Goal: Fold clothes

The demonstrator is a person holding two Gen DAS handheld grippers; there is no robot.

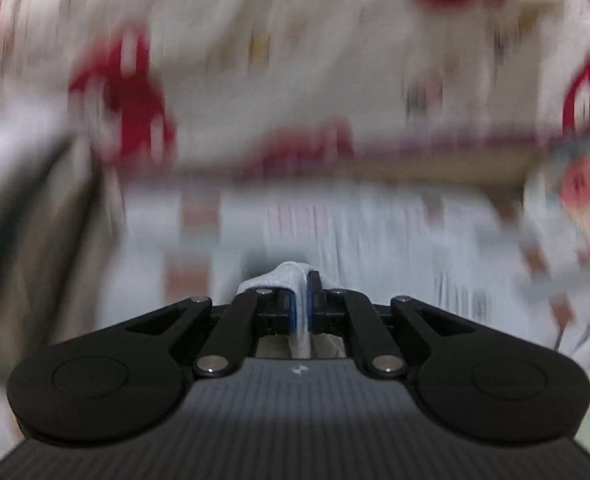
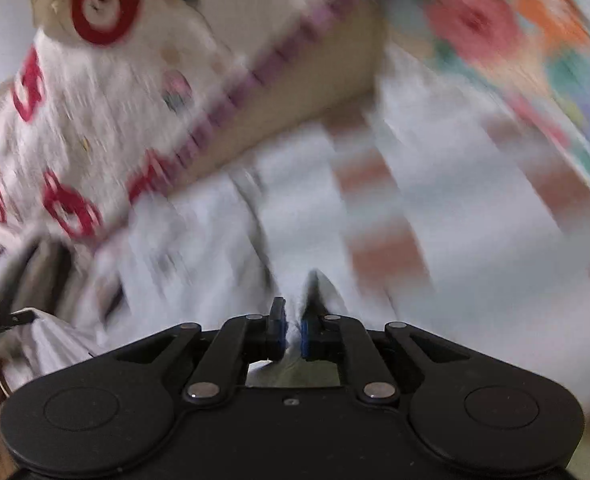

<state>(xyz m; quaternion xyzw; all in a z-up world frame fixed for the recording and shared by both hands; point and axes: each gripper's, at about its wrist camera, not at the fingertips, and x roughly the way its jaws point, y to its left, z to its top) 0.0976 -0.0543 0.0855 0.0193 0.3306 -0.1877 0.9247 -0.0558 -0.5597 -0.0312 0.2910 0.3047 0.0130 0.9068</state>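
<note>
A pale garment (image 1: 375, 232) with white and rust-brown checks spreads out ahead, blurred by motion. My left gripper (image 1: 302, 280) is shut on a folded edge of this garment, which bulges out over the left finger. In the right wrist view the same garment (image 2: 435, 216) fills the centre and right. There my right gripper (image 2: 293, 312) is shut on another fold of it, the cloth pinched between the blue pads (image 2: 305, 334).
A white cloth with red ring prints (image 1: 279, 52) (image 2: 107, 112) lies beyond the garment, edged with a purple trim. A floral fabric in orange, pink and green (image 2: 495, 28) (image 1: 587, 184) sits at the right. A dark object (image 2: 39, 276) shows at the left.
</note>
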